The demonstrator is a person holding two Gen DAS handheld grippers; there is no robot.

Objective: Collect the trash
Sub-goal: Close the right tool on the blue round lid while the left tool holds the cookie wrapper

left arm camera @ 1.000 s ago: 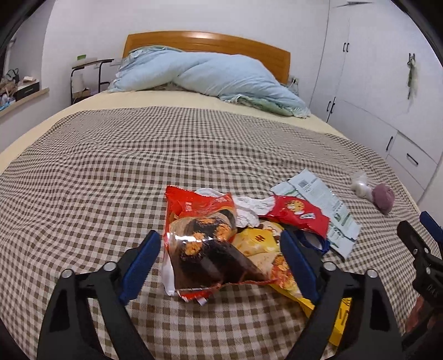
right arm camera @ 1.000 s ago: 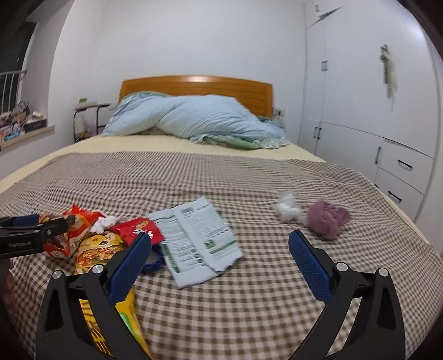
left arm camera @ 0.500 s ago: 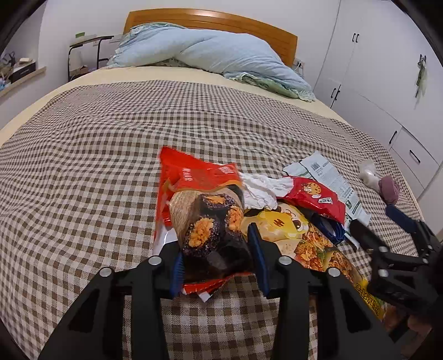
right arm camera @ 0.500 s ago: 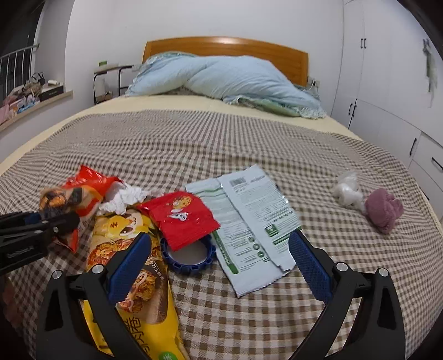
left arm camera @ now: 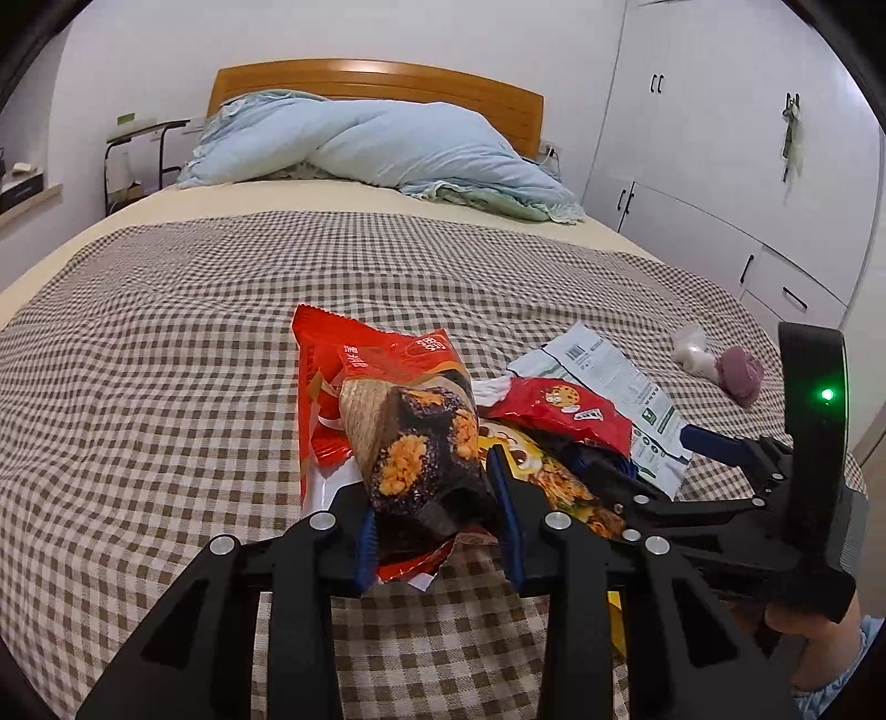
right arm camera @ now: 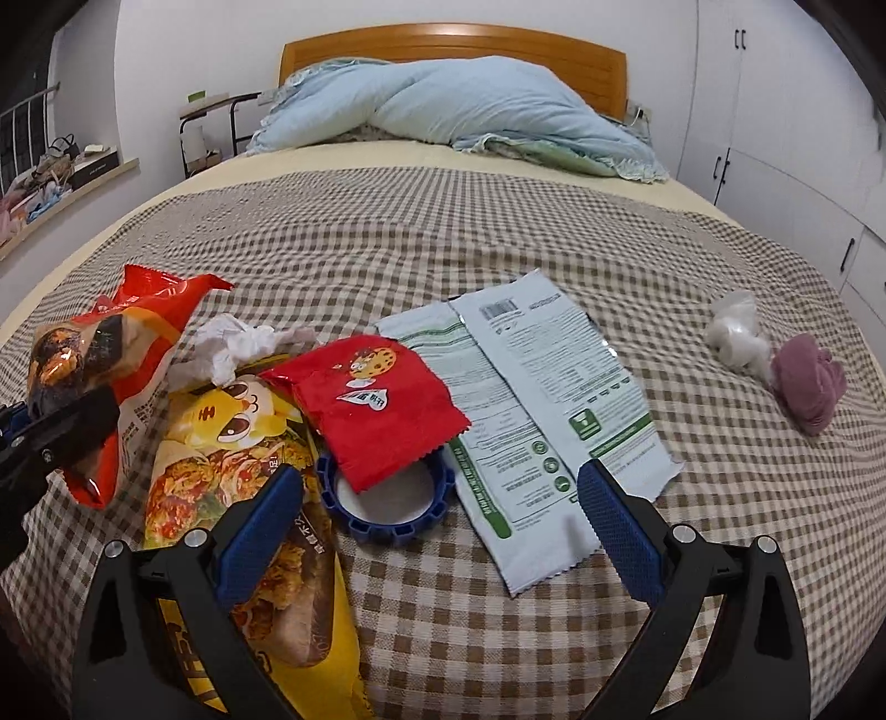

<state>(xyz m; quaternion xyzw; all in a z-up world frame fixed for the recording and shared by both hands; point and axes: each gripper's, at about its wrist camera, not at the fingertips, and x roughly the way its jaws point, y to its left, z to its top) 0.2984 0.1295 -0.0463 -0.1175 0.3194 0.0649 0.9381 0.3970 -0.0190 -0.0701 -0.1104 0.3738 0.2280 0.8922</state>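
A pile of wrappers lies on the checked bedspread. My left gripper has its jaws closing, and the pads press the crumpled near end of the red snack bag; the same bag shows at the left of the right wrist view. My right gripper is open just above a blue round lid, with nothing gripped. A small red cookie packet half covers the lid. A yellow snack bag lies left of it, and a white-and-green packet right of it. A crumpled tissue sits behind.
A white wad and a purple cloth ball lie at the bed's right side. A blue duvet is heaped against the wooden headboard. White wardrobes line the right wall. A cluttered sill runs along the left.
My left jaws went from wide open to closed around the red snack bag, whose near end crumpled. My right gripper moved forward and down over the pile, staying open.
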